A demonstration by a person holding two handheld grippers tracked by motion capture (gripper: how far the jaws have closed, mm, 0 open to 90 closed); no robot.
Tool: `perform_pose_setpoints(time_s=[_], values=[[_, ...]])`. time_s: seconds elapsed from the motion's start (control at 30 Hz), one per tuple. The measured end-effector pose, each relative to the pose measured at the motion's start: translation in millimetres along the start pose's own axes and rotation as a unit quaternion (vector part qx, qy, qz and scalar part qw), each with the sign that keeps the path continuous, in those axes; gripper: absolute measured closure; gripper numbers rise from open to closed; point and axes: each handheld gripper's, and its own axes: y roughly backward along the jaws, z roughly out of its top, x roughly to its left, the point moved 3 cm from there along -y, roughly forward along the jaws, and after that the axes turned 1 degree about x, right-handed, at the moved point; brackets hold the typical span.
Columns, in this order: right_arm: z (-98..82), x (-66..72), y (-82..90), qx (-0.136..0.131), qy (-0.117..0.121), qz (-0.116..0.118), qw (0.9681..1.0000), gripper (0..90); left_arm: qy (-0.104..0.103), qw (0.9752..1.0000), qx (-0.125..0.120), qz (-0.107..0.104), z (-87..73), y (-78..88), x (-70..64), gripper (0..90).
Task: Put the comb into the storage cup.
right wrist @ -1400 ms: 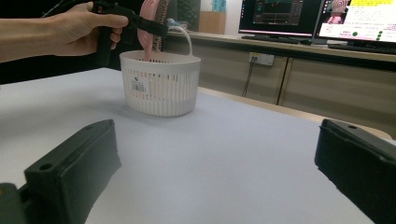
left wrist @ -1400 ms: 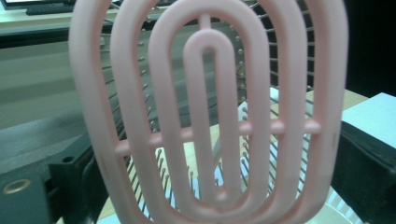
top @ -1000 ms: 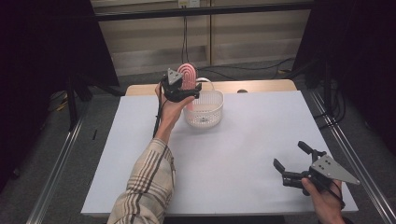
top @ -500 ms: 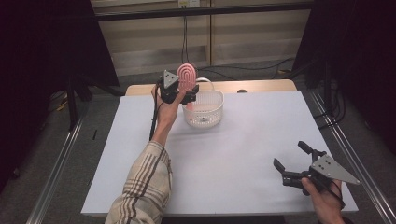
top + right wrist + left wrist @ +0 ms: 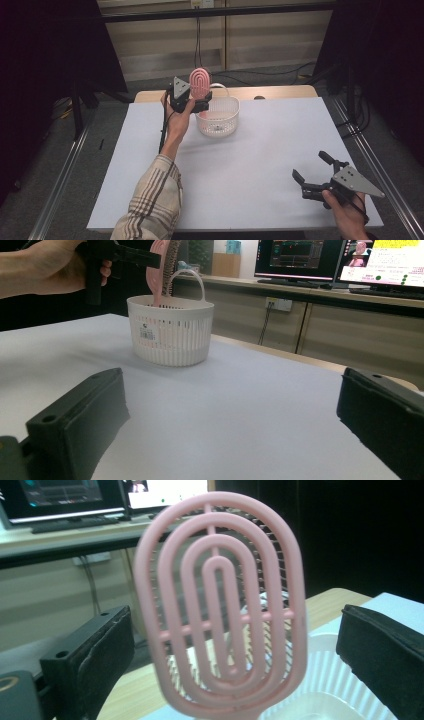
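Observation:
A pink oval hairbrush [image 5: 200, 83] stands upright with its handle down in a small white basket [image 5: 218, 118] at the table's far middle. My left gripper [image 5: 200, 101] is held at the basket's left rim, open, its jaws on either side of the brush head [image 5: 220, 605] with gaps on both sides. The white basket [image 5: 325, 690] shows below the brush. My right gripper [image 5: 309, 165] rests open near the front right corner, with nothing between its jaws. From there the basket [image 5: 170, 337] and the brush [image 5: 161, 270] stand far off.
The white table [image 5: 250, 165] spreads wide between the basket and my right gripper. A wooden strip [image 5: 280, 92] runs along its far edge. Metal rails [image 5: 60, 180] flank both sides. Monitors [image 5: 385, 262] sit on a desk beyond.
My left gripper has shifted slightly left and toward the person. The brush stays upright in the basket. The right gripper has not moved.

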Motion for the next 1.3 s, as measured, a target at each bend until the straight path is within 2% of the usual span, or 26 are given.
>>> perform_pose_setpoints(time_s=[0.13,0.23,0.27,0.3,0.33,0.43,0.47,0.63,0.83,1.1,1.17,1.3], values=[[-0.1,-0.5,-0.2,0.002,0.003,-0.002,1.0,0.0,0.007,1.0,-0.002,0.003,0.0,3.6,1.0,1.3],[-0.1,-1.0,-0.5,0.001,0.001,-0.004,1.0,0.0,-0.003,1.0,-0.003,0.004,0.3,5.8,-0.7,1.2],[0.0,-1.3,0.1,0.0,0.002,-0.006,1.0,0.0,0.013,0.9999,-0.011,0.003,0.6,8.1,-1.7,1.3],[0.0,-1.3,0.1,0.0,0.002,-0.006,1.0,0.0,0.013,0.9999,-0.011,0.003,0.6,8.1,-1.7,1.0],[0.0,-1.9,0.3,-0.001,0.001,-0.006,1.0,0.0,0.028,0.9994,-0.018,-0.008,2.4,11.6,-2.1,1.0],[-0.7,-2.8,0.3,0.0,0.001,-0.008,1.0,0.0,0.032,0.9992,-0.022,-0.011,4.2,15.4,-2.3,1.0],[-0.7,-2.8,0.3,0.0,0.001,-0.008,1.0,0.0,0.024,0.9995,-0.021,-0.008,5.1,17.1,-1.4,1.0],[-2.2,-5.4,0.0,-0.001,-0.003,-0.01,0.9999,0.0,0.02,0.9995,-0.026,-0.001,8.4,26.8,3.2,0.8],[-2.8,-5.9,-0.2,0.0,-0.002,-0.01,0.9999,0.0,0.012,0.9996,-0.023,-0.01,10.1,36.1,5.6,1.0],[-2.4,-5.6,-0.3,0.0,-0.001,-0.011,0.9999,0.0,0.008,0.9993,-0.035,-0.009,13.7,52.6,6.2,1.3],[-2.2,-5.5,-0.4,0.0,-0.003,-0.011,0.9999,0.0,-0.01,0.9993,-0.034,-0.01,13.6,59.0,4.1,1.3],[-1.9,-5.0,-0.5,0.001,-0.003,-0.012,0.9999,0.0,-0.018,0.9989,-0.041,-0.011,16.1,66.8,3.4,1.5]])
